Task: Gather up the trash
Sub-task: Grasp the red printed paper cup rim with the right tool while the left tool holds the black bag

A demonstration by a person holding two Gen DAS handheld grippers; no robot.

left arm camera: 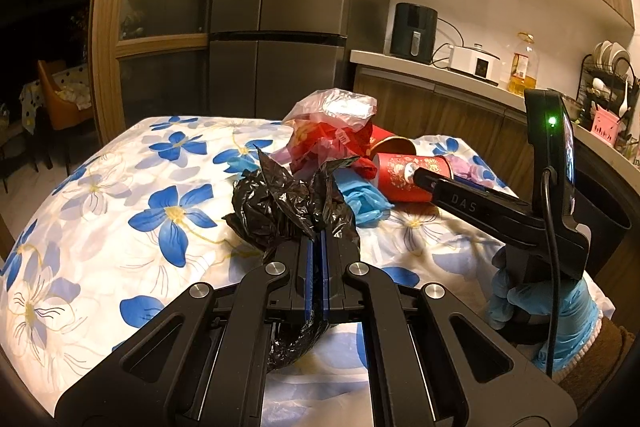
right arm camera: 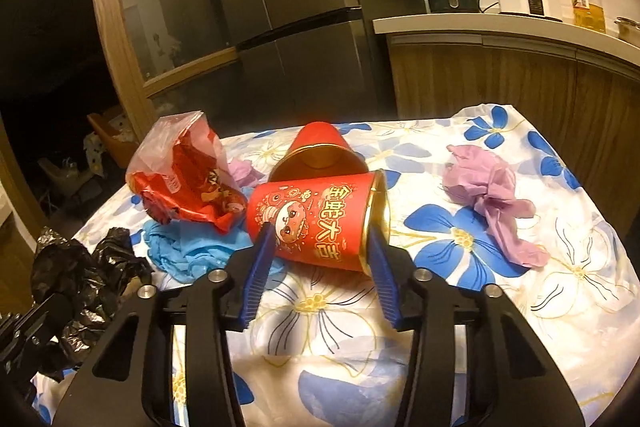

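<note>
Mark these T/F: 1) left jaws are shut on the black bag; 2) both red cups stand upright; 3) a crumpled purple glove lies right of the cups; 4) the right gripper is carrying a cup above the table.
1) True. The left gripper is shut on the black bag.
2) False. The printed red cup and the second red cup behind it both lie on their sides.
3) True. The purple glove lies apart from them on the floral tablecloth.
4) False. The right gripper straddles the printed cup, which rests on the cloth.
</note>
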